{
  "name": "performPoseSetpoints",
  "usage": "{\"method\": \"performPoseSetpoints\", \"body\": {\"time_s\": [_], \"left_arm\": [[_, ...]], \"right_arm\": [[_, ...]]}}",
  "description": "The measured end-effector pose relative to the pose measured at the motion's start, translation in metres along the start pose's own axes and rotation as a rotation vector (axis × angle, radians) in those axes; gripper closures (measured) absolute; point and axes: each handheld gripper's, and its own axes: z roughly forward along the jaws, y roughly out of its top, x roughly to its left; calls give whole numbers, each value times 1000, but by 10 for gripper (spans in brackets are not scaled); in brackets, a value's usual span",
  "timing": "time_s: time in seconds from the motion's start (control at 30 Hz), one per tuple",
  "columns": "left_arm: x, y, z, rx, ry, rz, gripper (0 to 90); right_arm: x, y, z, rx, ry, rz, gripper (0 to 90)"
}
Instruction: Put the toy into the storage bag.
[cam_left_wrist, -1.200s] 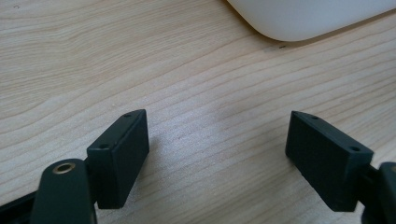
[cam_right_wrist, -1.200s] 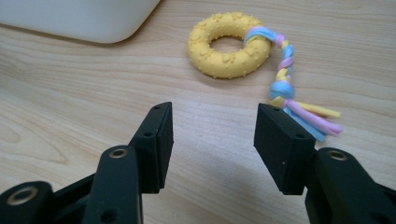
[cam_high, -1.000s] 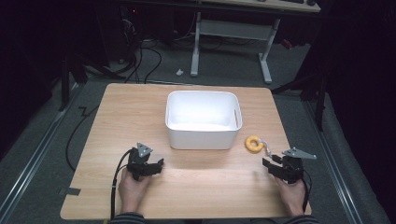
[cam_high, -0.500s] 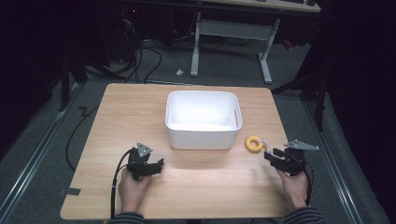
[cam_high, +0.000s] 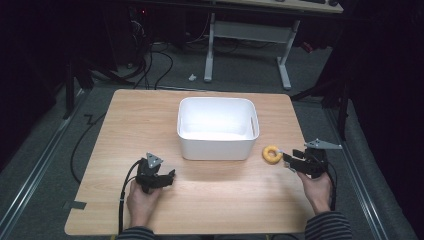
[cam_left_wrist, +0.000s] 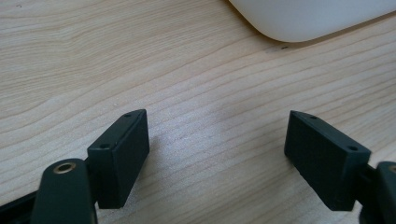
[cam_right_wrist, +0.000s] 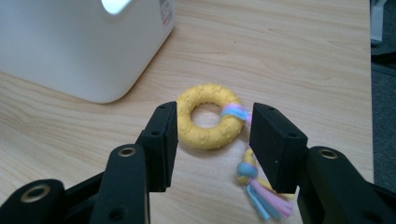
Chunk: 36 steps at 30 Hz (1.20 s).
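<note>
A light wooden table (cam_high: 210, 200) fills the middle of the high view, with a dark floor and cables around it. A person sits at its near edge, forearms in striped sleeves coming in from the bottom, one two-jaw gripper in each hand.

A white plastic bin (cam_high: 217, 127), rectangular with rounded corners, stands in the middle of the table. Just to its right, near the bin's front right corner but apart from it, lies a yellow ring toy (cam_high: 272, 154). In the right gripper view the ring toy (cam_right_wrist: 209, 122) lies flat on the wood; a band of pastel pink and blue is wrapped round its right side, and a tassel of pink, blue and yellow strands trails from it towards the camera.

The right gripper (cam_high: 292, 162) points left at the ring from the table's right edge. Its jaws have just been closing and now stand at a moderate gap. In its own view, the right gripper (cam_right_wrist: 212, 144) has the ring's near edge showing between the two black jaws, but the pads do not press on it.

The left gripper (cam_high: 167, 177) rests low at the front left of the table, well apart from the toy. In its own view, the left gripper (cam_left_wrist: 217, 154) has its jaws spread wide over bare wood, with a corner of the bin (cam_left_wrist: 308, 18) beyond.
</note>
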Motion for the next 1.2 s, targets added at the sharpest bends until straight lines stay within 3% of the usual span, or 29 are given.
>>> {"method": "performPoseSetpoints", "body": {"time_s": [0.33, 0.7, 1.2], "left_arm": [[0, 0, 0, -1, 4, -5, 223], [1, 0, 0, -2, 4, -7, 224], [1, 0, 0, -2, 6, -9, 224]], "right_arm": [[-4, 21, 7, 39, -9, -32, 523], [-1, 37, 33, 123, -5, -67, 523], [-14, 34, 67, 207, -28, -17, 516]]}}
